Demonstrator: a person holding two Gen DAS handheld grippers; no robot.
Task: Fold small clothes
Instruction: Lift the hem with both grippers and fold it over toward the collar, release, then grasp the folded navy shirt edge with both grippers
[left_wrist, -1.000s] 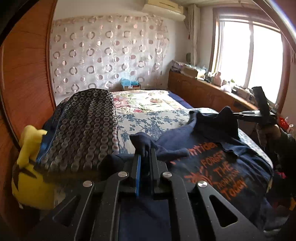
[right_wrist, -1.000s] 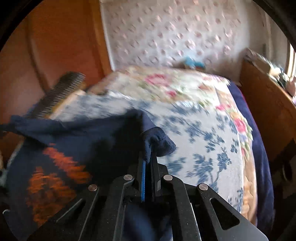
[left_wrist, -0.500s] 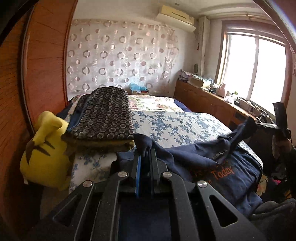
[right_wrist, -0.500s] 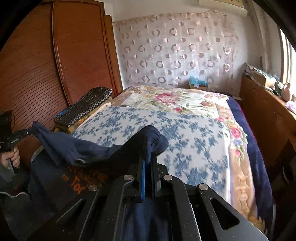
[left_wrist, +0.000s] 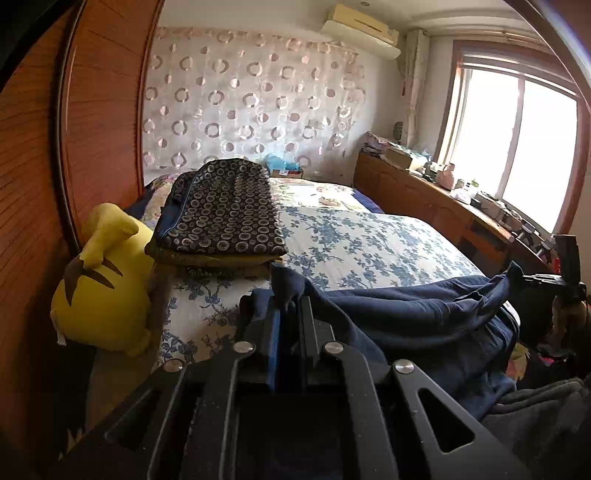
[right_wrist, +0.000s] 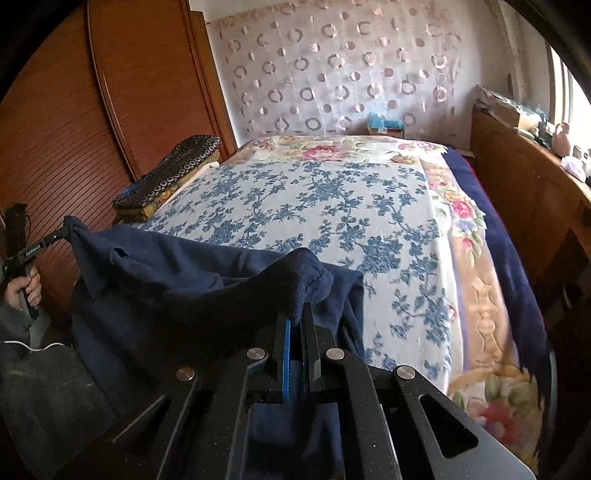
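Note:
A navy T-shirt (left_wrist: 417, 314) (right_wrist: 173, 273) hangs stretched between my two grippers over the near edge of the bed. My left gripper (left_wrist: 290, 306) is shut on one corner of it, and a tuft of cloth sticks up between the fingers. My right gripper (right_wrist: 297, 317) is shut on the other corner, bunched above its tips. In the left wrist view the right gripper (left_wrist: 532, 278) appears at the far right, held by a hand. In the right wrist view the left gripper (right_wrist: 62, 232) appears at the far left. The shirt's orange print is hidden.
The bed (right_wrist: 332, 206) carries a blue floral cover. A folded dark ring-patterned stack (left_wrist: 221, 218) (right_wrist: 166, 177) lies on its left side. A yellow plush toy (left_wrist: 99, 288) sits beside the wooden wardrobe (left_wrist: 33, 184). A wooden sideboard (right_wrist: 524, 192) with clutter runs along the right, under the window.
Both grippers have pulled back toward the foot of the bed with the shirt. It has slid off the cover, its orange print has gone out of sight, and more of the bed shows.

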